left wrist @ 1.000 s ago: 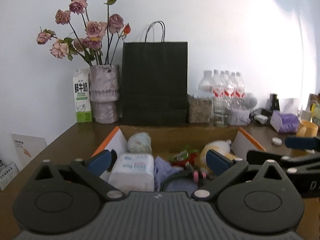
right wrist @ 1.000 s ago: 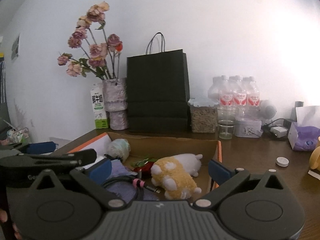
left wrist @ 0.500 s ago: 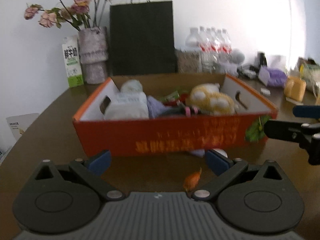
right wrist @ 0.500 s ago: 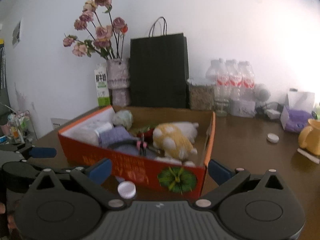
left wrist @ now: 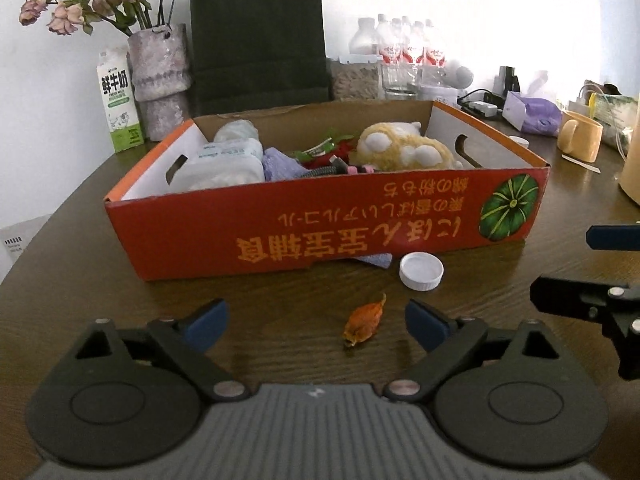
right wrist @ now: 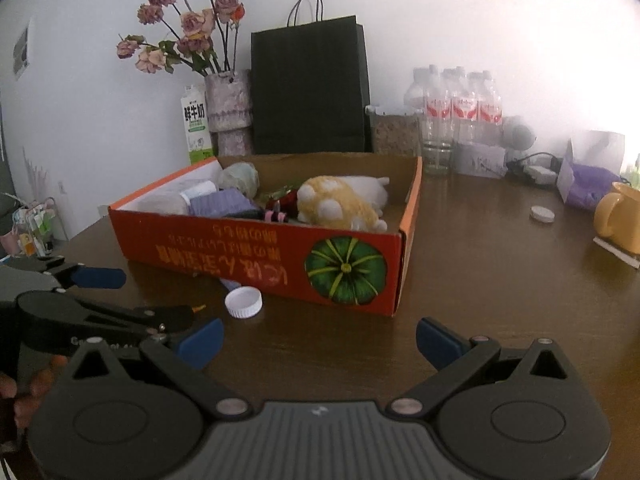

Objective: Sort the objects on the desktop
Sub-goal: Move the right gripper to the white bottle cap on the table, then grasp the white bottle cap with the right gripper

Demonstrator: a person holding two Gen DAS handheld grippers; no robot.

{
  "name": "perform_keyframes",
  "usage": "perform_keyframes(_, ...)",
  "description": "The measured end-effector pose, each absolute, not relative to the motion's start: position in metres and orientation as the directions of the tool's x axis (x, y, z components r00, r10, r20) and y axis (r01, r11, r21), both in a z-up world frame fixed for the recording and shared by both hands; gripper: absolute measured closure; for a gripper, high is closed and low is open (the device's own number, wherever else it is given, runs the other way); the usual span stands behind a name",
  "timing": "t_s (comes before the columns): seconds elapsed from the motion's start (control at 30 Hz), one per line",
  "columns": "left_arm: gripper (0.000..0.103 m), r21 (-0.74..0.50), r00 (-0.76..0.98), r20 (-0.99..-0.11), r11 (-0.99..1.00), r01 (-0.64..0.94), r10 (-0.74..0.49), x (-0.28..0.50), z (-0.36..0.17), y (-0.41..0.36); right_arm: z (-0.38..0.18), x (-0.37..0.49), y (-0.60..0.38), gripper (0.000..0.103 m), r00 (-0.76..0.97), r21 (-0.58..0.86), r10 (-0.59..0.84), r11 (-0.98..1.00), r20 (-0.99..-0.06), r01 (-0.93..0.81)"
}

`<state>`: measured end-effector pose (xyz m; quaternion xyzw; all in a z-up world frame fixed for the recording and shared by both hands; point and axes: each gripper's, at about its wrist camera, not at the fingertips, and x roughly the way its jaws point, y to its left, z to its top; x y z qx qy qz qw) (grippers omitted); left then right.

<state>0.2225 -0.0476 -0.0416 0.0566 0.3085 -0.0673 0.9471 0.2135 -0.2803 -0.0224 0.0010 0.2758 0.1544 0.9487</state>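
Over the table [left wrist: 120, 300], your left gripper [left wrist: 316, 322] is spread wide but has just closed a little. It pinches nothing. An orange leaf [left wrist: 364, 322] lies between its fingers, not touched. A white cap [left wrist: 421, 271] sits just past them, beside the red box [left wrist: 320, 224] of toys. Your right gripper [right wrist: 318, 340] is spread wide too, with nothing in it, facing the box corner.

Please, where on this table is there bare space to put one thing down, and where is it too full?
Bare wood lies right of the orange box, between it and the yellow mug. The strip before the box holds a white cap and a dried petal. The back edge near the bottles is crowded.
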Motion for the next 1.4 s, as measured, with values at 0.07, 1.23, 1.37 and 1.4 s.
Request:
perform_keyframes(0.07,0.018,0.049,0.796,-0.596,0.984,0.17,-0.107,0.222,-0.043,-0.047,-0.023,0.214,-0.28,0.0,0.798,0.088,0.295,0.952,-0.526,-0.295)
perform_keyframes(1.23,0.089,-0.077,0.84,-0.525,0.991,0.108,-0.132,0.206,-0.02,0.033,-0.025,0.251,-0.204,0.021,0.743,0.049,0.268,0.952,-0.613,-0.304)
perform_keyframes(1.37,0.089,-0.093,0.846,-0.518,0.991,0.094,-0.128,0.205,-0.018,0.047,-0.03,0.262,-0.193,0.041,0.728,0.054,0.257,0.955,-0.635,-0.291)
perform_keyframes(1.4,0.089,-0.101,0.846,-0.517,0.991,0.089,-0.129,0.205,-0.018,0.05,-0.031,0.264,-0.191,0.05,0.724,0.059,0.258,0.956,-0.64,-0.289)
